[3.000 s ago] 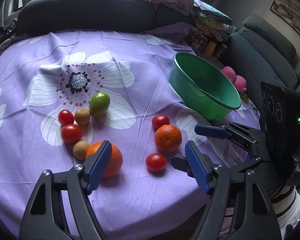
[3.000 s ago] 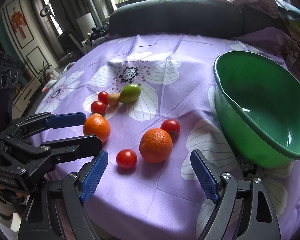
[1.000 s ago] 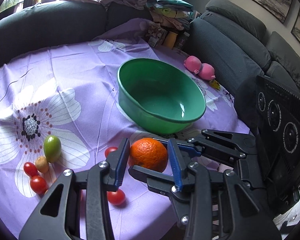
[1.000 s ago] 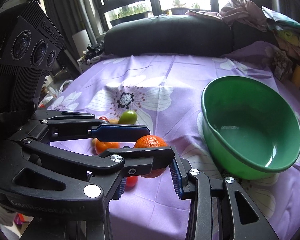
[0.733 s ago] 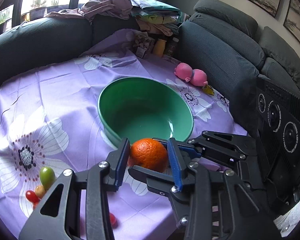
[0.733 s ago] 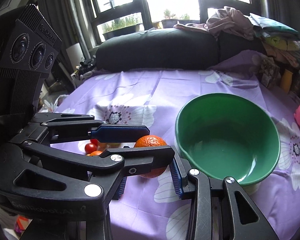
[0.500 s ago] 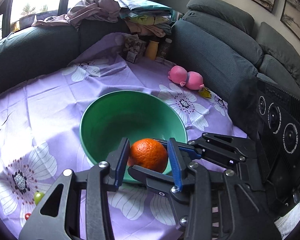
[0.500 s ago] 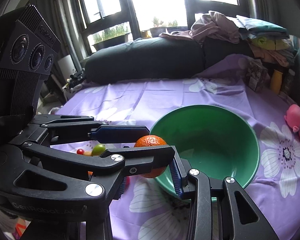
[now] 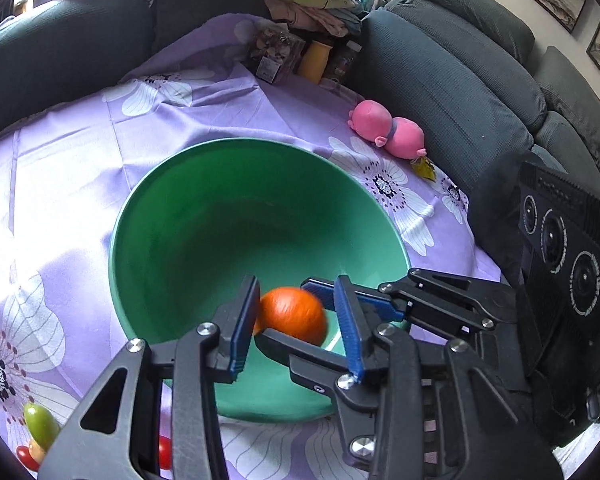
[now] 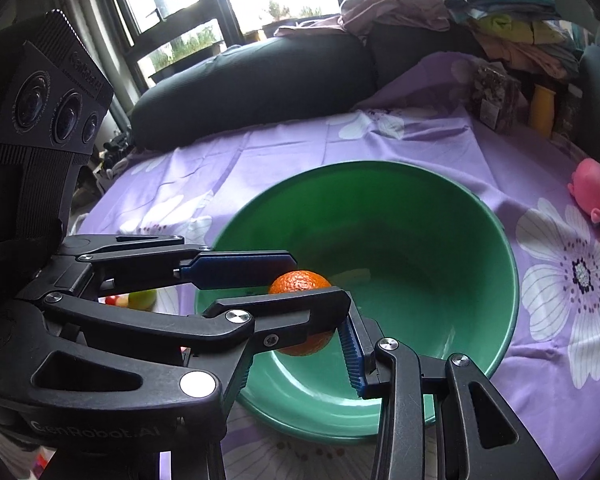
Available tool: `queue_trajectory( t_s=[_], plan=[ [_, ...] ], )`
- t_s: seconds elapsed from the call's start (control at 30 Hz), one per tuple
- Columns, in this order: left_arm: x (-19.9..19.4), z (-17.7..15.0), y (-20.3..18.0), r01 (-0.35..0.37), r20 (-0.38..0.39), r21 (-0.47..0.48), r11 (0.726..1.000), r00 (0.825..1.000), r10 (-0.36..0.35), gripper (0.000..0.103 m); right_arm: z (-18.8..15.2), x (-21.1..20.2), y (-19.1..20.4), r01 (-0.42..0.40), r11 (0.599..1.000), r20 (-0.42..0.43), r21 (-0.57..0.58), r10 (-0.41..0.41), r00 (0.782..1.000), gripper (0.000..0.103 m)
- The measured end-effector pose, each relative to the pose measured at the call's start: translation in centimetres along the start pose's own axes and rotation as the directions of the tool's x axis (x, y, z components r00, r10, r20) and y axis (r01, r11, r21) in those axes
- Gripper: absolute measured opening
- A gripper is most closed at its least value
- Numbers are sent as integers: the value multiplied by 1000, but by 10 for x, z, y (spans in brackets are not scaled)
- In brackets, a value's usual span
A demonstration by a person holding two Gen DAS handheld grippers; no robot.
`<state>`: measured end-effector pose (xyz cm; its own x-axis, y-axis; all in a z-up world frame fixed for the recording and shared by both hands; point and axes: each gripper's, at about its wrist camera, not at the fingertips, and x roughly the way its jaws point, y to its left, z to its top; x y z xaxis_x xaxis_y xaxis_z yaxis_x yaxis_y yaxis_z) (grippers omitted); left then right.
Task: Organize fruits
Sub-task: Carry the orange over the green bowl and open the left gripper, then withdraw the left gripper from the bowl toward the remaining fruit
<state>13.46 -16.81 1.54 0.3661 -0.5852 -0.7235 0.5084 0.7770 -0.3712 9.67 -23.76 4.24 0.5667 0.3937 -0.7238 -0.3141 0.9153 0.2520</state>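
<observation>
orange (image 9: 292, 314) now over green bowl (image 9: 172, 216) | left gripper (image 9: 296, 320) jaws apart, fruit between | right jaws unclear
</observation>
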Motion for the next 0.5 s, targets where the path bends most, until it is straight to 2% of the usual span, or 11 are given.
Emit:
queue_trajectory(
  t_s=[0.1,0.17,0.27,0.4,0.5],
  plan=[
    [3,-3,4,-14,2,-20,1000,1000,14,45,-1,4,-1,15,1000,-14,4,-15,1000,40],
    [3,-3,5,-30,7,-32,999,1000,31,71,-2,4,0,32,999,-28,7,-32,999,40],
    [-7,-5,6,-38,48,-60,997,998,41,86,-4,-2,5,70,997,-39,-20,-71,997,40],
    [-31,-7,8,-26,108,-88,996,993,36,86,-7,-17,13,128,991,-33,-47,-129,991,42],
    [-56,-12,10,-69,157,-78,995,984,80,89,-12,-31,24,173,983,-17,-54,-174,985,42]
  ],
)
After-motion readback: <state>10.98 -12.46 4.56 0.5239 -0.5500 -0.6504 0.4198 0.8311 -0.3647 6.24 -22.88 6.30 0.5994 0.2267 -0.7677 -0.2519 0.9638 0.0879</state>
